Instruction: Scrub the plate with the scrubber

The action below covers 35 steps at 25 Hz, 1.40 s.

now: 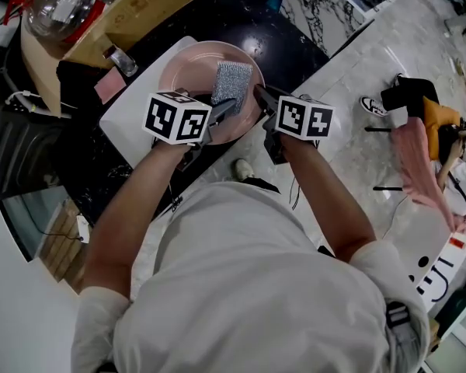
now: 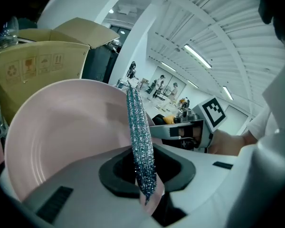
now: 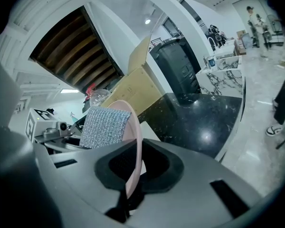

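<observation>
Between the two tongs, over the black desk (image 1: 241, 22): pink plate (image 1: 186, 72), with the silver scrubber (image 1: 231, 84) laid against its hollow face.

Left tongs (image 1: 227, 107): closed tight on the scrubber's near end. In the left gripper view the tongs (image 2: 145, 175) pinch the scrubber (image 2: 138, 132), seen edge-on as a thin glittering strip. It rises straight ahead of them, and the plate's bowl (image 2: 61, 127) is just to its left, touching or nearly so.

Right tongs (image 1: 262, 95): clamped on the plate's rim at the side nearest the person. In the right gripper view the tongs (image 3: 133, 175) grip the rim (image 3: 135, 141), seen edge-on and standing near upright. The scrubber (image 3: 104, 127) lies flat on the plate's face, just left of these tongs.

Both tongs sit close side by side, tips almost meeting at the plate's near edge.

Beyond the tongs: a white board (image 1: 132, 119) on the desk under the plate (whether the plate's far edge rests on it, cannot tell). Farther ahead and left, an open cardboard box (image 1: 140, 6).
</observation>
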Available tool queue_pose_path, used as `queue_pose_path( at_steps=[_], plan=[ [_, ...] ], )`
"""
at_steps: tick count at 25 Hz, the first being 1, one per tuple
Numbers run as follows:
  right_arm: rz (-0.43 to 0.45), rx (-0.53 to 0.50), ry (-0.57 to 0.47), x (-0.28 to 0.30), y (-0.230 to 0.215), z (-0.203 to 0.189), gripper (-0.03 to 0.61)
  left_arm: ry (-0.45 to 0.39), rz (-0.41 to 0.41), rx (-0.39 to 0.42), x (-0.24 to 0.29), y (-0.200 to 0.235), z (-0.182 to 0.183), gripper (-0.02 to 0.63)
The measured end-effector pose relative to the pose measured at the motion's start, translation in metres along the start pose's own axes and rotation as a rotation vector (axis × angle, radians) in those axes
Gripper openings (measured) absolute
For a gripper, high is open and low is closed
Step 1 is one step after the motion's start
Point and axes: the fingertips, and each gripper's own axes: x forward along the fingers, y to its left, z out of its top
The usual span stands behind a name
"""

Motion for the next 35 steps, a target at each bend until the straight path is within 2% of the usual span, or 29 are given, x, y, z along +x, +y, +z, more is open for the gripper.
queue_pose_path(
  at_steps=[5, 9, 20, 35],
  plan=[
    [-0.002, -0.035, 0.005, -0.001, 0.004, -0.002, 0.024, 0.029, 0.017, 0.005, 0.001, 0.009, -0.001, 0.072],
    [-0.008, -0.052, 0.01, -0.002, 0.002, -0.003, 0.023, 0.018, 0.028, -0.004, -0.003, 0.018, 0.005, 0.072],
    [-0.004, -0.077, 0.024, -0.003, 0.004, -0.005, 0.025, -0.033, 0.082, -0.074, -0.028, 0.054, 0.005, 0.072],
    [-0.011, -0.071, 0.008, -0.006, -0.004, 0.003, 0.026, -0.056, 0.155, -0.174, -0.058, 0.093, -0.014, 0.072]
  ],
)
